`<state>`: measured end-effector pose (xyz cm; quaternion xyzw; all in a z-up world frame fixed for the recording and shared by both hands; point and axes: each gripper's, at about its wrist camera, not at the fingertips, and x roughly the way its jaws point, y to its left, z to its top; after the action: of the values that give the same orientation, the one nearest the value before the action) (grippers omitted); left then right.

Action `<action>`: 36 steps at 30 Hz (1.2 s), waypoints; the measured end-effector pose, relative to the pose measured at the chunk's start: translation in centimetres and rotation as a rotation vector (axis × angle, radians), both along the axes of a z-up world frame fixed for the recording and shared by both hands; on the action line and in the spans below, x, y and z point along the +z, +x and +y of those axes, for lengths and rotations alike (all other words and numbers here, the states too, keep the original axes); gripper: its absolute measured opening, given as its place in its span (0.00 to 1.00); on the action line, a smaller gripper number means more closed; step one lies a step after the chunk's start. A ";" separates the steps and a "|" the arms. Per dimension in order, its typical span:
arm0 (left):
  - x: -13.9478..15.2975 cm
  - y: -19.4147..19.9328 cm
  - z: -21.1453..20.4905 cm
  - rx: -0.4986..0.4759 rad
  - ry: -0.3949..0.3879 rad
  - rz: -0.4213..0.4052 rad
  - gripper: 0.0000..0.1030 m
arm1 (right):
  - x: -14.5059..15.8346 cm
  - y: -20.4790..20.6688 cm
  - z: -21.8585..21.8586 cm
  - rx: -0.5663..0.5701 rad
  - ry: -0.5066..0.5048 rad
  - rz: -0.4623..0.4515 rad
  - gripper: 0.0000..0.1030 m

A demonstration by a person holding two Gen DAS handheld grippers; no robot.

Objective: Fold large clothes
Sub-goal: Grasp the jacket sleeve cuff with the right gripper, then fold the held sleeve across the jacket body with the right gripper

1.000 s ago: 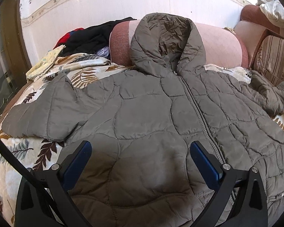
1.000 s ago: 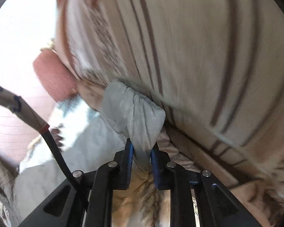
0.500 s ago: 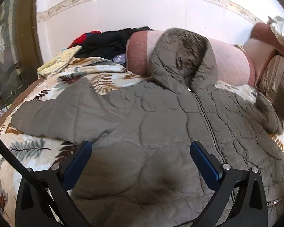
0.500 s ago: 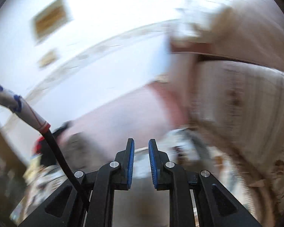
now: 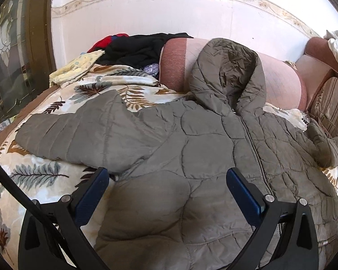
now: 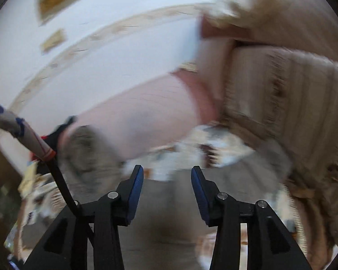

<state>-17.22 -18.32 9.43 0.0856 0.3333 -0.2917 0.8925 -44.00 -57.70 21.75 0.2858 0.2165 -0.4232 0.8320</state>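
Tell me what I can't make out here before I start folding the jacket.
- Jacket hem: cut off by the left wrist view's bottom edge, behind the open left gripper.
- Its far sleeve: bunched against the striped cushion, cuff hidden.
- Right wrist view: motion blur smears everything beyond the open right gripper.

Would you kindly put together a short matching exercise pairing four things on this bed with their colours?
Things:
1. quilted jacket
2. bolster pillow
3. finger pads of the left gripper
4. clothes heap by the wall

Colours:
A. blue
B. black and red
C. olive grey
D. pink

Pairs: 1-C, 2-D, 3-A, 4-B
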 end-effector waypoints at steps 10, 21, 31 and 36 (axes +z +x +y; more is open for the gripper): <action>-1.2 -0.8 -2.0 -0.031 0.030 -0.005 1.00 | -12.8 -11.8 -11.3 -0.304 0.257 0.031 0.52; -2.7 -0.9 -3.8 -0.060 0.080 -0.004 1.00 | -20.1 -12.6 -20.2 -0.399 0.334 0.052 0.53; -2.5 -0.9 -3.4 -0.054 0.073 -0.015 1.00 | -15.3 -12.5 -17.8 -0.303 0.198 -0.041 0.13; -1.3 -1.0 -2.3 -0.044 0.036 -0.030 1.00 | -7.8 -9.3 -12.0 -0.152 0.079 -0.113 0.13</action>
<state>-18.26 -20.59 8.16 0.1133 0.3231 -0.3040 0.8890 -53.30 -69.71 13.91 0.3573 0.1635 -0.4597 0.7964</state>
